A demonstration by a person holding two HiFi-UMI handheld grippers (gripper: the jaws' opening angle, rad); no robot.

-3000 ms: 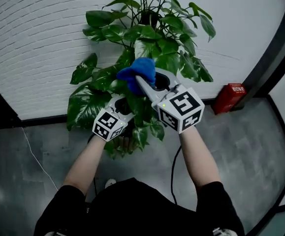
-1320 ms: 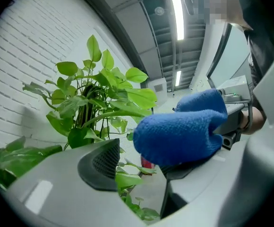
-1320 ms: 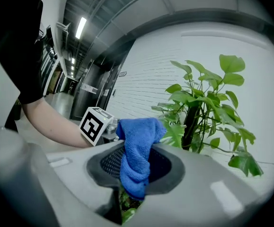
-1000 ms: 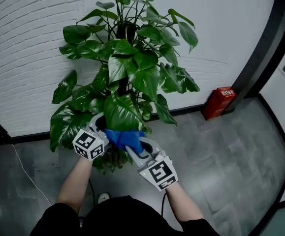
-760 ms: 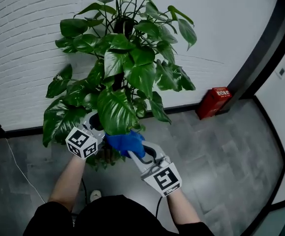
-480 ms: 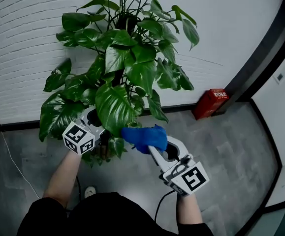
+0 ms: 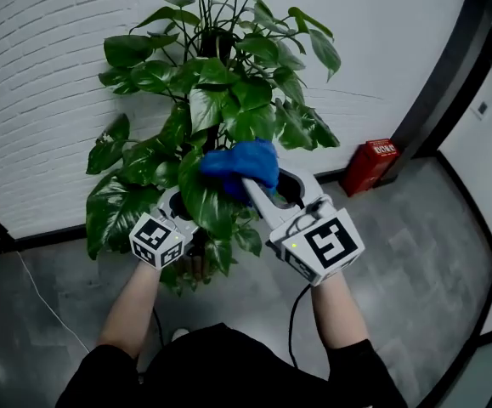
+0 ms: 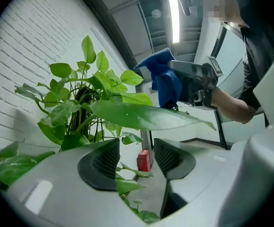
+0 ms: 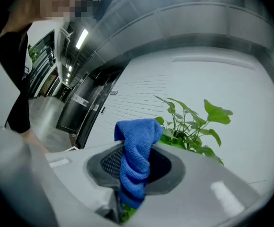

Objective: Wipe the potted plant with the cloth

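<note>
The potted plant [image 7: 220, 100] stands against the white brick wall, and its leaves fill the middle of the head view. My right gripper [image 7: 258, 192] is shut on a bunched blue cloth [image 7: 241, 164], which it holds up against the middle leaves. In the right gripper view the cloth [image 9: 136, 162] hangs between the two pads. My left gripper [image 7: 182, 204] sits lower left, tucked under a big drooping leaf [image 7: 205, 201]. Its jaws stand apart in the left gripper view [image 8: 137, 155], with that leaf [image 8: 141, 116] lying across above them and nothing pressed between the pads.
A red box [image 7: 371, 165] sits on the grey floor by the wall at the right; it also shows between the left jaws [image 8: 144, 160]. A dark door frame [image 7: 449, 75] runs down the right side. A thin cable [image 7: 46, 300] lies on the floor at the left.
My right gripper, with the cloth, swung out to the right from under the big leaf and then rose to the middle leaves. The left gripper stayed under the leaf.
</note>
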